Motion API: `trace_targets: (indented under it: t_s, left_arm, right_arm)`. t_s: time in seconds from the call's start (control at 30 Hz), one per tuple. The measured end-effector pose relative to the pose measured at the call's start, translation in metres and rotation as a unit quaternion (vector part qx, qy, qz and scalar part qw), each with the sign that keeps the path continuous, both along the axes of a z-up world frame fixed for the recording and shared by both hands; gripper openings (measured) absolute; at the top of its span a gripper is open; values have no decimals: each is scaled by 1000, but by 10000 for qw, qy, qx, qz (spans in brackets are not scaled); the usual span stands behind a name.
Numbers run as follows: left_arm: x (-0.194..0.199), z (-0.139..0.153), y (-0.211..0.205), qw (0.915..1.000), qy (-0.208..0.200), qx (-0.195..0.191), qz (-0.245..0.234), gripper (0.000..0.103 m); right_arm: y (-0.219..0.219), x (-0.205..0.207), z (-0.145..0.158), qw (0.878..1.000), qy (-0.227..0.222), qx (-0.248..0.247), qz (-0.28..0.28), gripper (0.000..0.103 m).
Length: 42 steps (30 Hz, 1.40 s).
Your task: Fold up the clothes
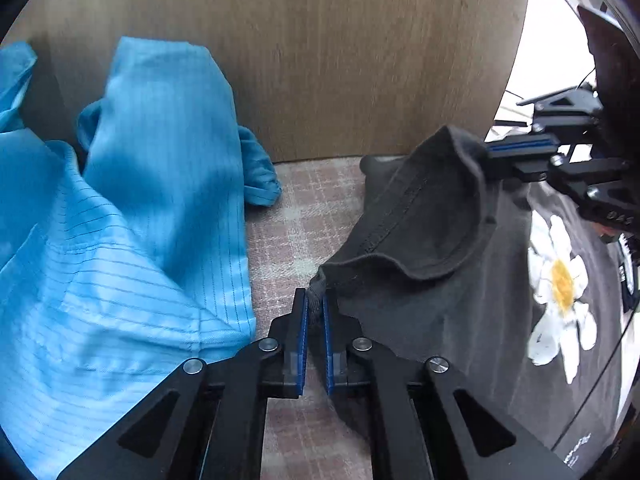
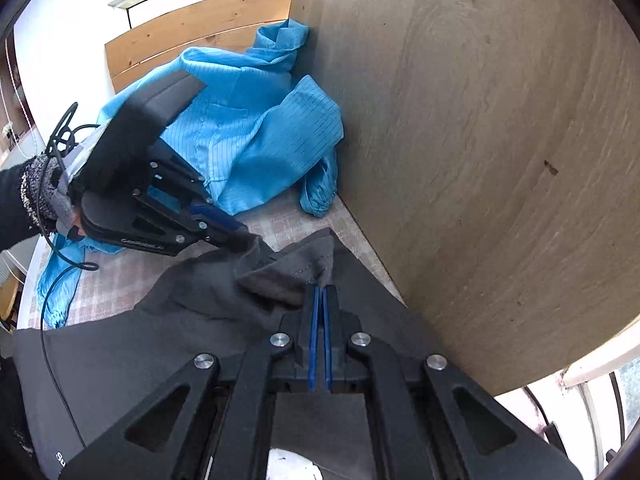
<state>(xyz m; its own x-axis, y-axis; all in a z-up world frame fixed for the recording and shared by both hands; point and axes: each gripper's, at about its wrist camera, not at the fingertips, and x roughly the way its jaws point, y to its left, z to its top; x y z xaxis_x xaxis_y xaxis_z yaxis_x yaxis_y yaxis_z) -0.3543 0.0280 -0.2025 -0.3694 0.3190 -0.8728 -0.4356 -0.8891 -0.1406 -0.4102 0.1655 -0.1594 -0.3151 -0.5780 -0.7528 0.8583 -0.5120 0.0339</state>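
A wooden panel backs our desk, spread with a pink checked cloth. At left the blue striped garment lies crumpled. The dark T-shirt with its daisy print lies at right. Our left tongs and right tongs each clamp its edge, probably readying a fold.

checked cloth on surface | brown wood-grain panel upright behind | pine boards beyond
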Motion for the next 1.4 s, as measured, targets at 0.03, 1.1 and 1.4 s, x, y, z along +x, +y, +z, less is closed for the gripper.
trace_targets:
  t_s: [0.03,1.1,1.4]
  left_arm:
    - [7,11,-7,9999,99,101,51,6]
    - [95,2,54,9918,-285,-196,-1233,18]
    - [95,-8,57,9893,-375,-309,-1372,20]
  right_arm:
    - [-3,-1,2,10000,14,-73,-16,2]
    - [78,14,-52,9791,-1385,649,-1341,12]
    - [74,21,-39,9848,-959,610,-1311,4]
